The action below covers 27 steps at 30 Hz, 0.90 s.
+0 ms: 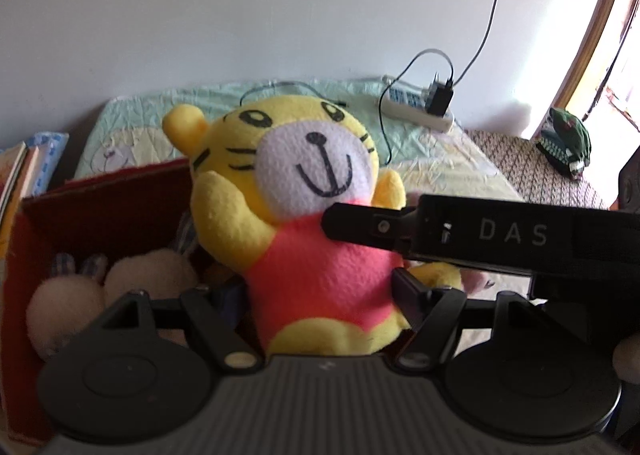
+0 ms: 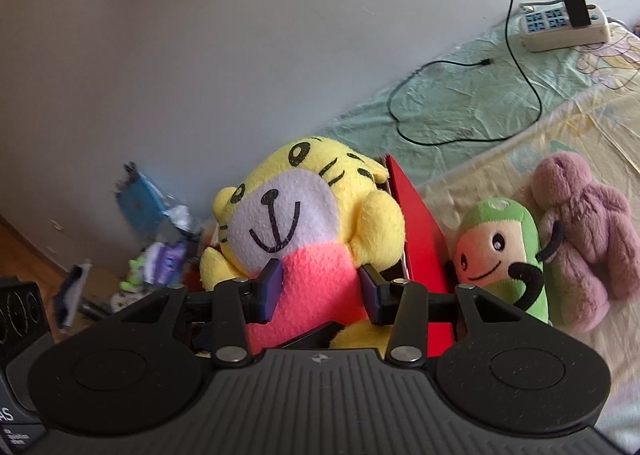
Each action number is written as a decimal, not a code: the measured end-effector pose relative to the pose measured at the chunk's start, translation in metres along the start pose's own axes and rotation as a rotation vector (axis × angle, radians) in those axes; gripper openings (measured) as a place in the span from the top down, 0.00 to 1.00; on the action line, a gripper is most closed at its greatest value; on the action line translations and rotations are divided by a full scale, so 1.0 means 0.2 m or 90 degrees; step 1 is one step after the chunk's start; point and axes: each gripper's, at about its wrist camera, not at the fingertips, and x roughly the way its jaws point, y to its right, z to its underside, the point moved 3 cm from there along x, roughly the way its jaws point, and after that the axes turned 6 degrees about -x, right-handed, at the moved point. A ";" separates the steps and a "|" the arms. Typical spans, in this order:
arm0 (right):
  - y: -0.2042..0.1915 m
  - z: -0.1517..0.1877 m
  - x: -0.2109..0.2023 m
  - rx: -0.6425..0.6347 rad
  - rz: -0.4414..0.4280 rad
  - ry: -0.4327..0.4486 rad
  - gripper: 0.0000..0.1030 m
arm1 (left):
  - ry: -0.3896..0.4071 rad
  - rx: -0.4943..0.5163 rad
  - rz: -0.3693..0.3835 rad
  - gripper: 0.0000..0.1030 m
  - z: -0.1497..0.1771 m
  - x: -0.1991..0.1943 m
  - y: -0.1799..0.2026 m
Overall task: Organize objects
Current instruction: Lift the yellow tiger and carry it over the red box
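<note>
Power strip (image 2: 564, 25), black cable (image 2: 460, 103)

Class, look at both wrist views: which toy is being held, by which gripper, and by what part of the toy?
The right gripper holds the yellow tiger plush by its pink torso, one finger on each side. Whether the left gripper also grips it cannot be told.

Plain white wall (image 1: 240, 15), quilted bed cover (image 2: 480, 103), sunlit wood-framed doorway (image 1: 592, 35)
</note>
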 end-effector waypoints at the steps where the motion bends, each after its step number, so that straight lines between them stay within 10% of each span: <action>1: -0.01 0.01 0.01 -0.007 0.011 -0.001 0.56 | -0.006 0.002 0.000 0.29 0.01 0.02 -0.02; 18: -0.11 0.05 0.04 -0.065 0.118 -0.015 0.58 | -0.039 0.051 -0.046 0.24 0.10 0.11 -0.15; 27: -0.24 -0.11 0.03 -0.120 0.006 0.081 0.65 | -0.003 0.084 -0.045 0.21 0.12 0.02 -0.13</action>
